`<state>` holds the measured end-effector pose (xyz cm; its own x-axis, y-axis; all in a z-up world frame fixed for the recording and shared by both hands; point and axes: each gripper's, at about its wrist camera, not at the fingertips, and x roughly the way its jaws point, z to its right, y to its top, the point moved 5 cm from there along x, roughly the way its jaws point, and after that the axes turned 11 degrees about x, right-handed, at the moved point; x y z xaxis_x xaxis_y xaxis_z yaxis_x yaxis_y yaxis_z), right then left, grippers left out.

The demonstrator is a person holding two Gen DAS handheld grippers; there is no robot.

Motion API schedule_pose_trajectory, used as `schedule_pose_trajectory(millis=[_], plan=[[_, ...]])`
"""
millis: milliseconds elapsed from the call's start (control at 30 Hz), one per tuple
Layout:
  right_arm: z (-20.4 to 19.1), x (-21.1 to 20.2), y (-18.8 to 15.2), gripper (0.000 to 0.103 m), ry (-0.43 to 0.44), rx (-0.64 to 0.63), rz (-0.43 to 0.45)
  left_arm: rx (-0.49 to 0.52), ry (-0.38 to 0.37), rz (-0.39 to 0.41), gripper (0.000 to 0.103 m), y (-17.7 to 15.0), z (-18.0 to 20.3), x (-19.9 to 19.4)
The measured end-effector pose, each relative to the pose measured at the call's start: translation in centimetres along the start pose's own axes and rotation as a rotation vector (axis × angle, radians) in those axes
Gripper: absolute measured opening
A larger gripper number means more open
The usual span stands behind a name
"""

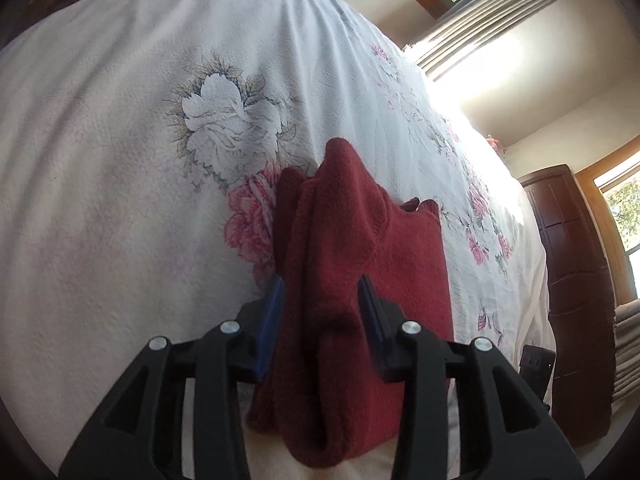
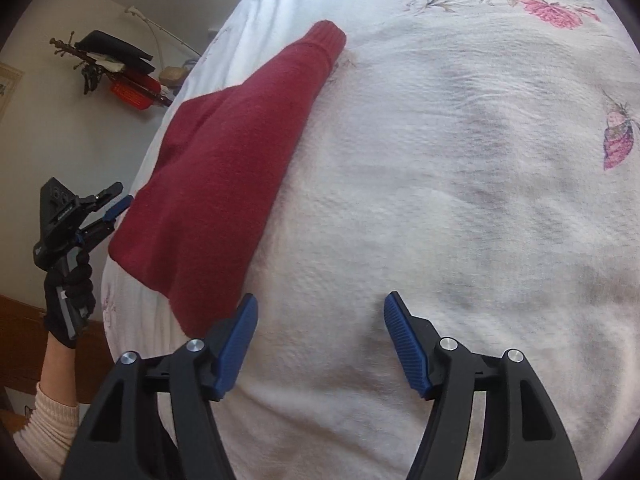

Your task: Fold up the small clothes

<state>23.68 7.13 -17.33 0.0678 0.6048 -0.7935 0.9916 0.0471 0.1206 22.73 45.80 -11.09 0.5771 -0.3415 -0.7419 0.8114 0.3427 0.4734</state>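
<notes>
A dark red knit sweater [image 2: 224,168] lies on the white floral bedspread [image 2: 440,200], one sleeve stretching up to its ribbed cuff [image 2: 326,40]. In the left wrist view a bunched fold of the sweater [image 1: 344,240] rises between the blue pads, and my left gripper [image 1: 322,300] is shut on it. In the right wrist view the left gripper [image 2: 114,216] sits at the sweater's left edge, by the side of the bed. My right gripper [image 2: 320,320] hovers open over bare bedspread. Its left pad [image 2: 240,340] is just beside the sweater's near corner, and nothing is between the fingers.
The bedspread [image 1: 120,160] stretches wide to the left and ahead. A dark wooden cabinet [image 1: 572,260] and a sunlit curtain [image 1: 480,20] stand past the bed's right side. A gloved hand [image 2: 68,292] holds the left gripper. A wall rack with items [image 2: 116,72] hangs beyond the bed.
</notes>
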Motion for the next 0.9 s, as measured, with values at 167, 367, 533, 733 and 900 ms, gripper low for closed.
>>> schedule_pose_trajectory(millis=[167, 367, 533, 733, 900], plan=[[-3.3, 1.9, -1.2, 0.067, 0.121, 0.035, -0.065, 0.08, 0.009, -0.029, 0.057, -3.0, 2.2, -0.9], [-4.8, 3.9, -2.1, 0.068, 0.189, 0.116, -0.089, 0.121, 0.104, -0.141, 0.033, -4.4, 2.0, 1.9], [-5.4, 3.9, -2.2, 0.068, 0.182, 0.108, -0.073, 0.039, 0.036, -0.084, 0.009, -4.6, 0.5, 0.4], [-6.0, 4.6, -1.3, 0.068, 0.188, 0.113, -0.088, -0.051, -0.021, -0.097, 0.009, -6.6, -2.3, 1.6], [-6.2, 7.4, -1.1, 0.037, 0.158, 0.143, -0.158, -0.065, -0.039, -0.094, 0.01, -6.6, -2.4, 1.9]])
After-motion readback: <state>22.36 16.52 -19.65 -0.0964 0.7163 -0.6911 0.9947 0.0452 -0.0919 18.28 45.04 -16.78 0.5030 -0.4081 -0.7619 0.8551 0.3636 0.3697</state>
